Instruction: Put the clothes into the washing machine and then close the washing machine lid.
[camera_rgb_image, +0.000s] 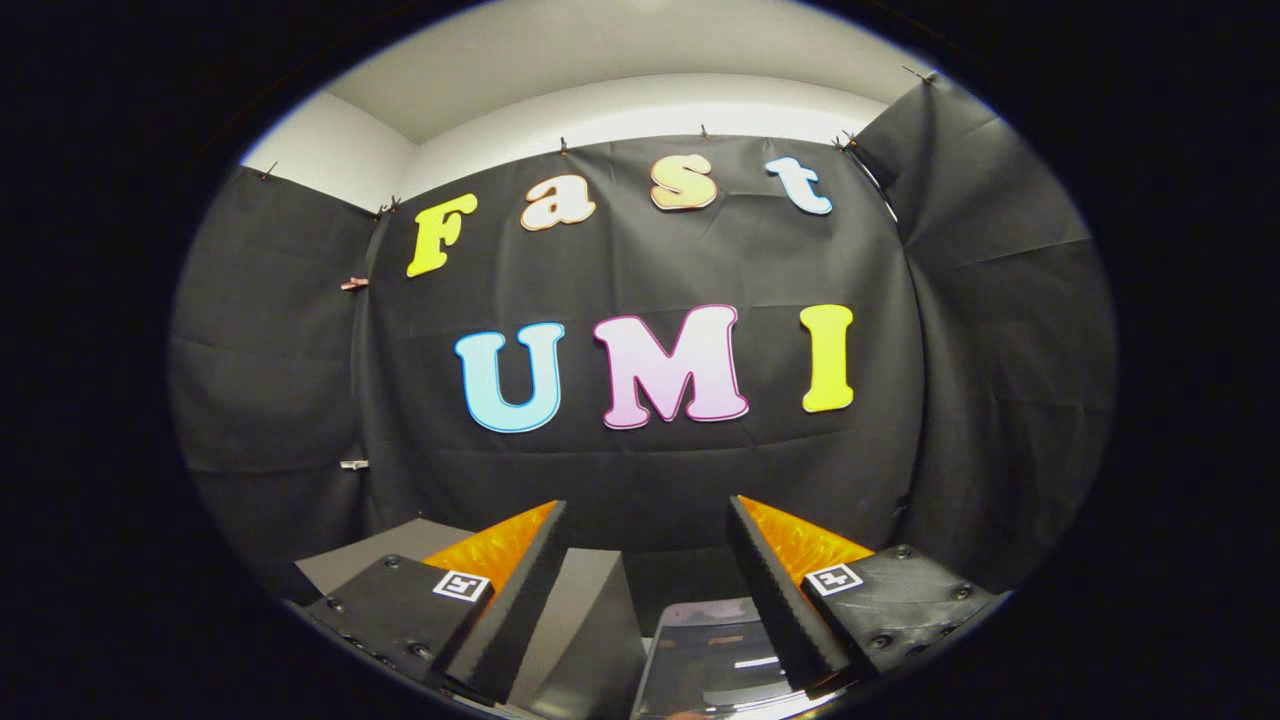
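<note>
My gripper (648, 520) is held up high, facing the booth's black cloth wall, with its two fingers spread wide apart and nothing between them. Low down between the fingers I see a glossy, transparent raised lid (715, 650) that seems to belong to the washing machine, standing below and just ahead of the fingertips. A grey slanted panel (585, 625) sits beside it, behind the left finger (515, 600). No clothes can be made out.
The black cloth wall (650, 470) closes off the space ahead and to both sides. A grey flat surface (385, 550) shows beyond the left finger. White wall and ceiling (620, 90) run above the cloth.
</note>
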